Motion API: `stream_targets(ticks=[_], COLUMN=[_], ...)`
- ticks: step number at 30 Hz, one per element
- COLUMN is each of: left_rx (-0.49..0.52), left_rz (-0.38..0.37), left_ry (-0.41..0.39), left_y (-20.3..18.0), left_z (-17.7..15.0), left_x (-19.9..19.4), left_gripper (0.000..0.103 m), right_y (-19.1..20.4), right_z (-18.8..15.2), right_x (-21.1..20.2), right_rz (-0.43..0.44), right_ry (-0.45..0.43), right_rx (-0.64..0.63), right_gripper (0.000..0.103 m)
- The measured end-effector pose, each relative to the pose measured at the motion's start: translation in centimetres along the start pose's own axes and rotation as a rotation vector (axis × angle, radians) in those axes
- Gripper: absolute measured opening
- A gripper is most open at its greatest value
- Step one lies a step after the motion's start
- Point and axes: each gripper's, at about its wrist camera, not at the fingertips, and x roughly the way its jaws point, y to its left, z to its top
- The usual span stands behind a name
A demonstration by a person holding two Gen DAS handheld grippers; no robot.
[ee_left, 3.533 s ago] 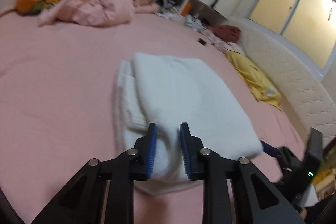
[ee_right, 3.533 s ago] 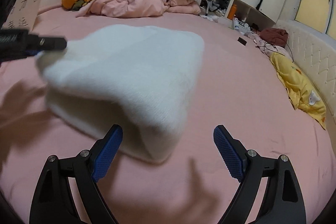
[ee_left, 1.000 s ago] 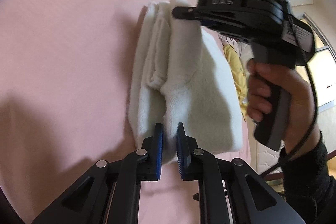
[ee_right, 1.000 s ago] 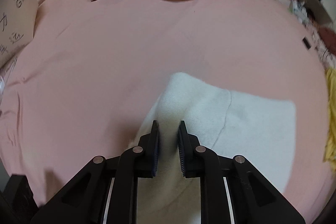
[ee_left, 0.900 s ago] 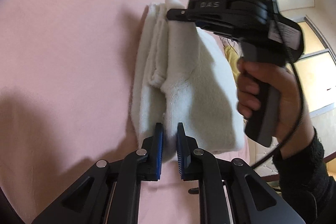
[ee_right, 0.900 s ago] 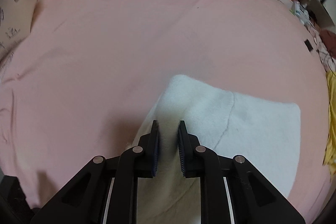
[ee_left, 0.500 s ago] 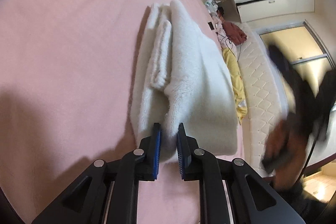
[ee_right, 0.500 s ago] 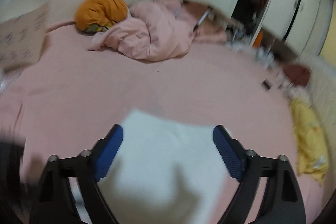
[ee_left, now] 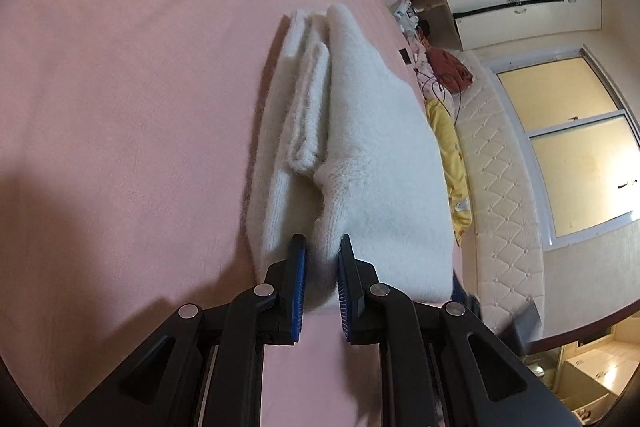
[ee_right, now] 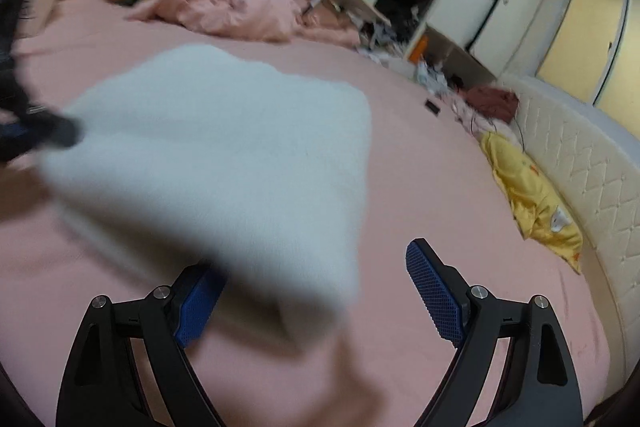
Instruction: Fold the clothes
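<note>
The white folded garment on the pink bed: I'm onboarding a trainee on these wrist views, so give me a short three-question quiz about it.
1. True or false: the left gripper is shut on an edge of the white folded garment.
2. Multiple choice: between the jaws of the right gripper there is A) a pinched corner of the garment, B) the yellow cloth, C) nothing gripped; the garment's near corner lies loose between wide jaws.
3. Fill in: in the right wrist view, the crumpled blanket behind the garment is ____ in colour.

Key: 1 true; 2 C; 3 pink.
</note>
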Motion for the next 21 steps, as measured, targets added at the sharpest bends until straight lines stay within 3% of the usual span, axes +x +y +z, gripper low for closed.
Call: stream_targets(ticks=[2, 5, 8, 11, 14, 16, 17, 18, 21], left_rx=[0.007, -0.025, 0.005, 0.027, 0.013, 0.017, 0.018, 0.007, -0.031], left_rz=[-0.012, -0.061, -0.031, -0.04, -0.038, -0.023, -0.014, -0.023, 0.001], left_ry=[0.0, 0.004, 0.018, 0.006, 0.002, -0.003, -0.015, -0.026, -0.074], left_y=[0.1, 0.5, 0.2, -0.4, 0.1, 0.1, 0.1, 0.4, 1.0], left_z=[0.2, 0.5, 0.3, 0.3, 0.4, 0.4, 0.5, 0.5, 0.7], left_x=[0.2, 0.7, 1.4, 0.8, 0.6, 0.5, 0.0, -0.5, -2.0], left_gripper=[0.014, 0.015, 0.015, 0.014, 0.014, 0.015, 0.015, 0.016, 0.016], right_y=[-1.8, -5.5, -5.5, -6.4, -6.3, -6.8, -7.2, -7.6, -9.8], right_z=[0.7, 1.2, 0.3, -0.2, -1.5, -1.1, -1.5, -1.9, -3.6], right_x=[1.8, 2.0, 3.0, 2.6, 4.3, 3.9, 3.5, 3.1, 0.7], right_rz=[0.079, 0.142, 0.143, 0.171, 0.176, 0.184, 0.158, 0.138, 0.21], right_ry=[0.064, 0.078, 0.102, 0.068, 0.125, 0.125, 0.133, 0.142, 0.169], right_rx=[0.122, 0.263, 0.203, 0.258, 0.256, 0.275, 0.269, 0.266, 0.33], right_gripper=[0.038, 0.034, 0.035, 0.035, 0.035, 0.051, 0.07, 0.079, 0.079])
